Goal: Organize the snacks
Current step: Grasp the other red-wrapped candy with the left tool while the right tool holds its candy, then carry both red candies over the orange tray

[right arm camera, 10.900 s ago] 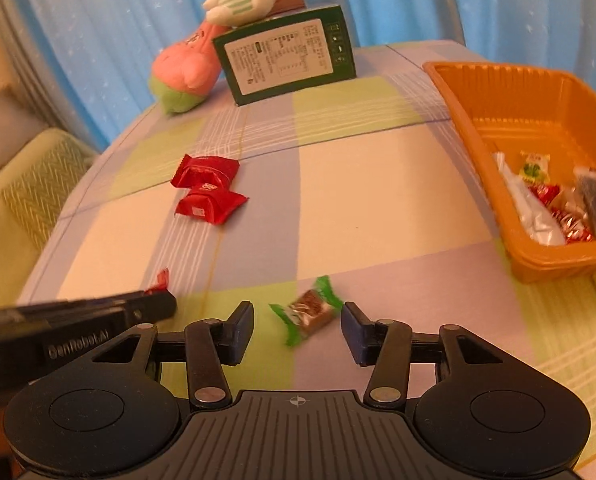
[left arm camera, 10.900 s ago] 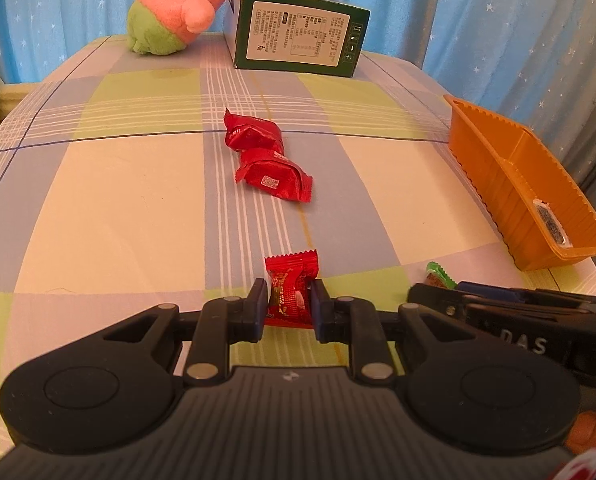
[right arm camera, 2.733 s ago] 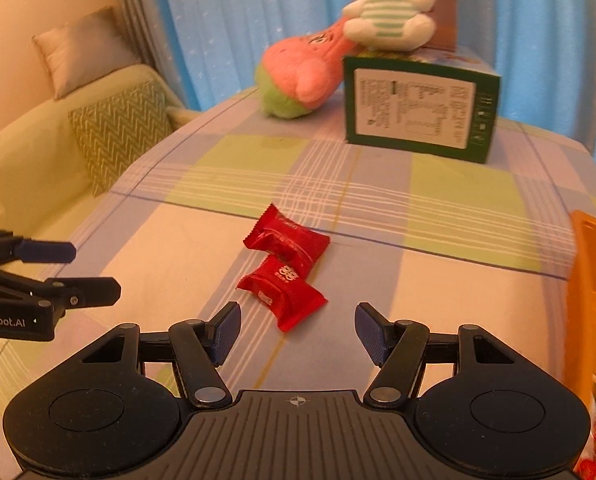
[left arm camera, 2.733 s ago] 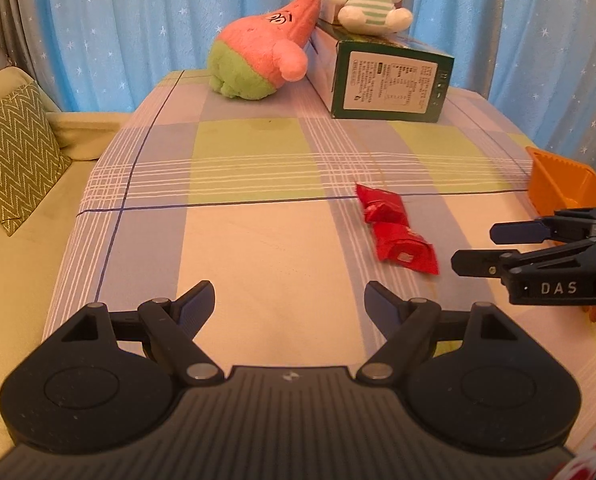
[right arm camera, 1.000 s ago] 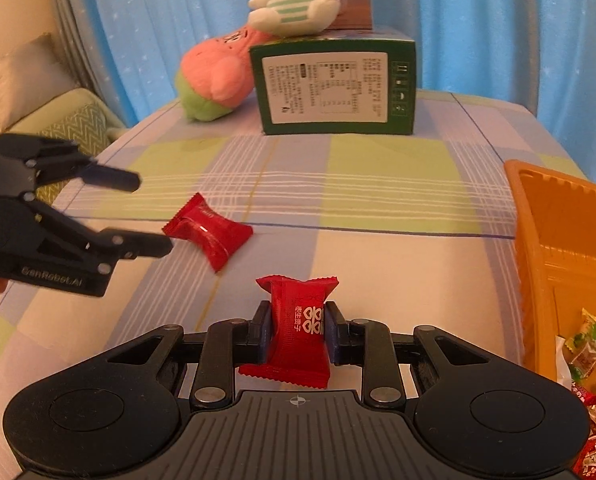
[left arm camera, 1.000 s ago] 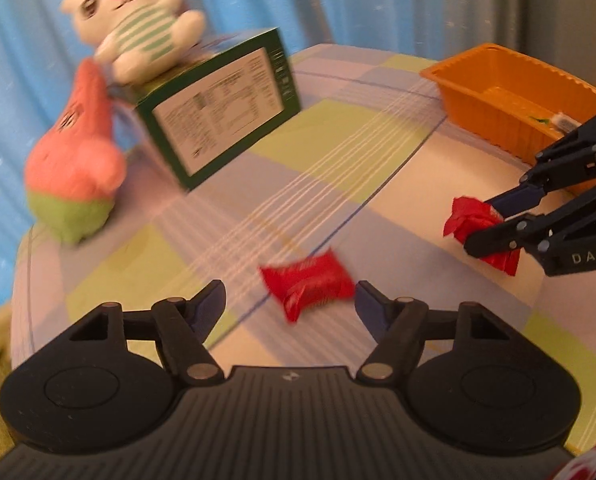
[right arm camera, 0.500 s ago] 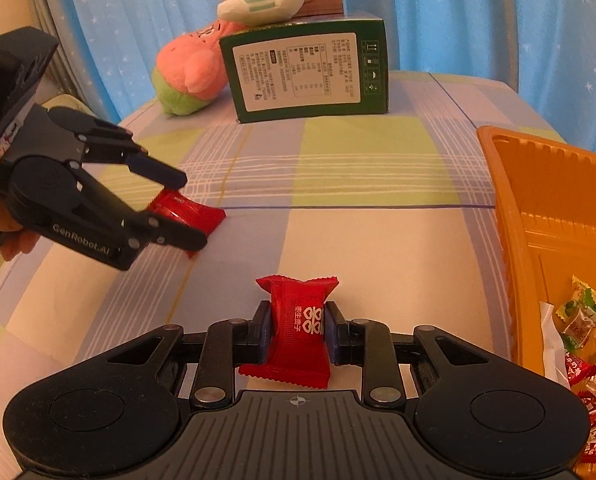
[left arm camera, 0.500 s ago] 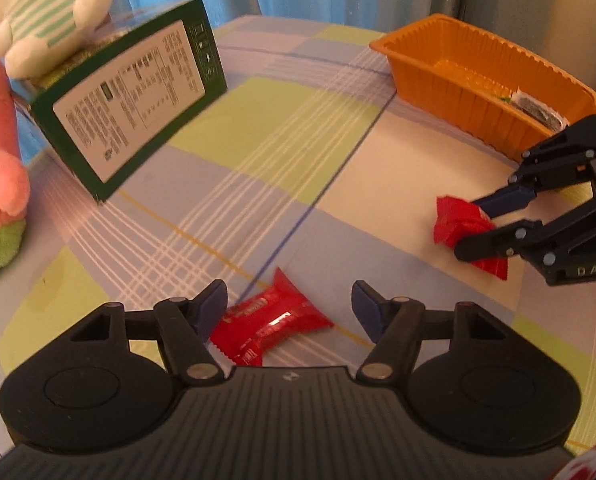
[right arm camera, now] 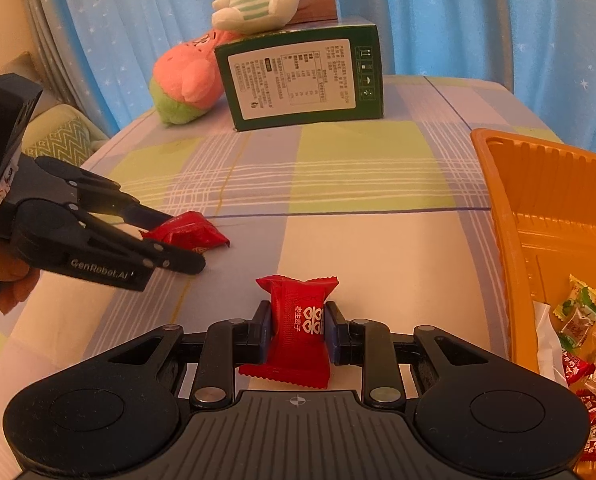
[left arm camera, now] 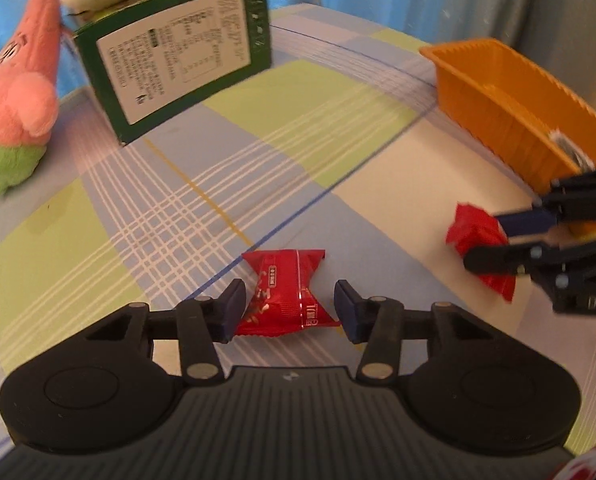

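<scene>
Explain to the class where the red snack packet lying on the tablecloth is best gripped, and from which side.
Grip the red snack packet across its plump middle, coming down from above. Its crimped ends flare flat, so the waist probably gives the surest pinch. The left gripper already straddles that waist, its jaws closing; the far-side pad is not yet touching.

red candies (left arm camera: pixel 284 294), orange tray (left arm camera: pixel 510 92), plaid green/lilac/cream cloth (left arm camera: pixel 298 128), green box (right arm camera: pixel 302 80).
</scene>
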